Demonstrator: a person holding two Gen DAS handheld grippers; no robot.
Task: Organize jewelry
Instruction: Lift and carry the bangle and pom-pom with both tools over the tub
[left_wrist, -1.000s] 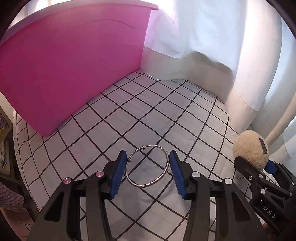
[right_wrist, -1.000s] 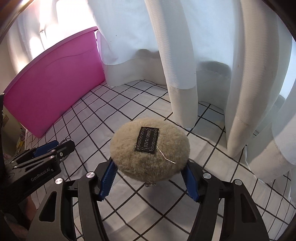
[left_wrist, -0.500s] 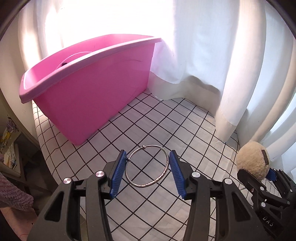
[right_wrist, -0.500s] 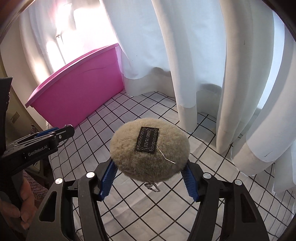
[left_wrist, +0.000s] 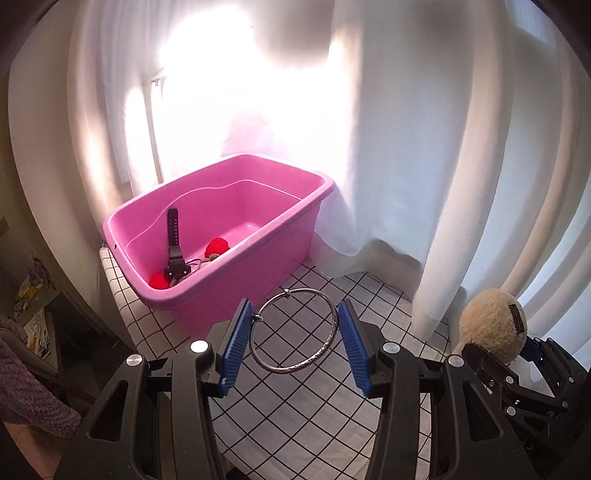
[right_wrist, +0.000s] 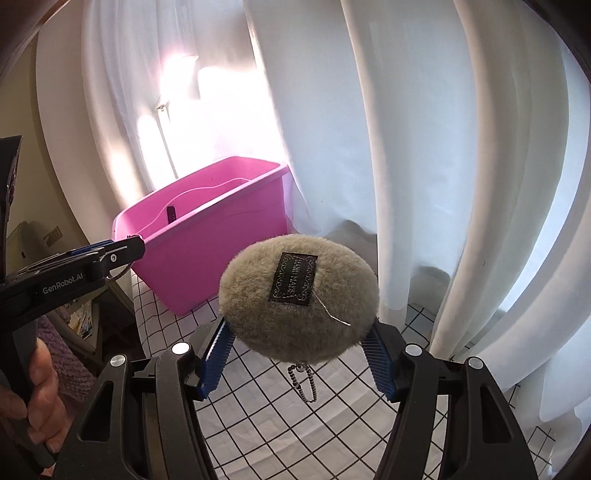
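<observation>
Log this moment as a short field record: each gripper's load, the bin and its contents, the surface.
left gripper: shut on silver bangle, held above the cloth
right gripper: shut on beige pompom, bead chain hanging under it
pink bin: open, on the table by the curtain
bin contents: black watch, red pompoms
surface: checked tablecloth

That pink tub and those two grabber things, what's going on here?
A person is tidying jewelry with a gripper in each hand. The left gripper holds a silver bangle up above the checked tablecloth. The right gripper holds a fluffy beige pom-pom with a bead chain dangling below. The pink tub ahead already holds a black watch and red balls.
</observation>
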